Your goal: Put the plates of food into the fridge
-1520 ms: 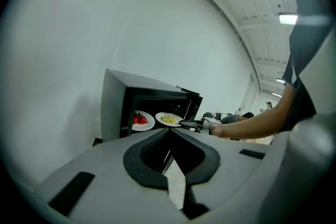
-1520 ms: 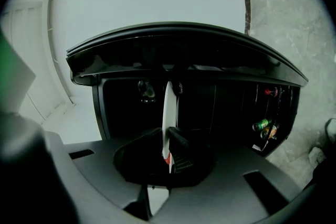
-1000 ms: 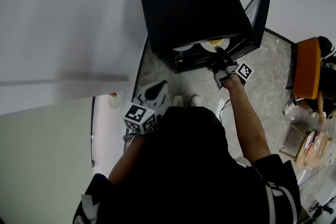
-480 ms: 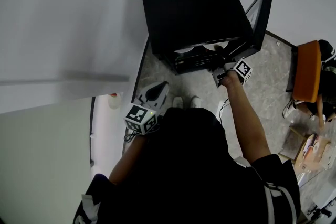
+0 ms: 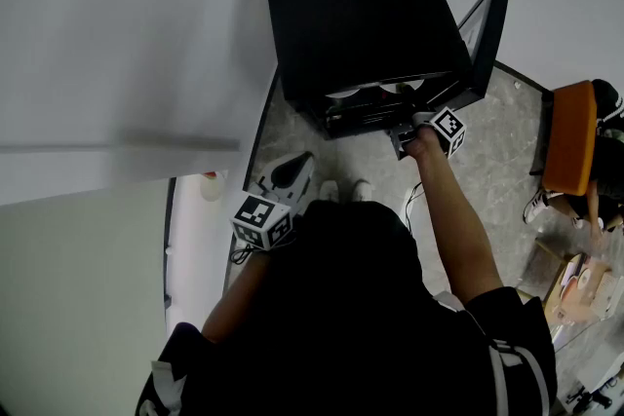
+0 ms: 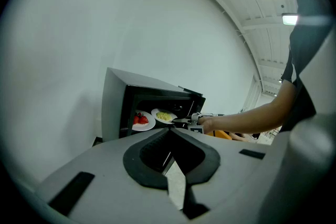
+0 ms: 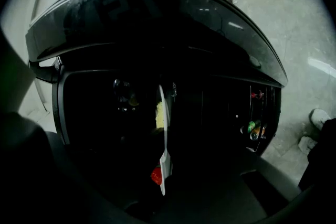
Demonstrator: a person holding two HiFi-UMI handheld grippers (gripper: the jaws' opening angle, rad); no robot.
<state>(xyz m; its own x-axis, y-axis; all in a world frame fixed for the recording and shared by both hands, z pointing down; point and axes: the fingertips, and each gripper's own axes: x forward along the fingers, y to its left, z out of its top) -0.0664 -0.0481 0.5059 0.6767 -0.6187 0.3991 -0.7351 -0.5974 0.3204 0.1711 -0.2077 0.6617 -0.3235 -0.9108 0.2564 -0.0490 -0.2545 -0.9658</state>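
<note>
The red-food plate [image 6: 143, 121] and yellow-food plate [image 6: 164, 115] lie flat, side by side across the fridge [image 5: 361, 10] mouth; right gripper [image 5: 401, 129] closed beside the yellow one, left gripper [image 6: 169, 130] closed too.

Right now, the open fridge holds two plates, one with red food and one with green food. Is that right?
No: the second plate carries yellow food, not green, as the left gripper view shows. The open fridge holds it beside the red-food plate.
</note>
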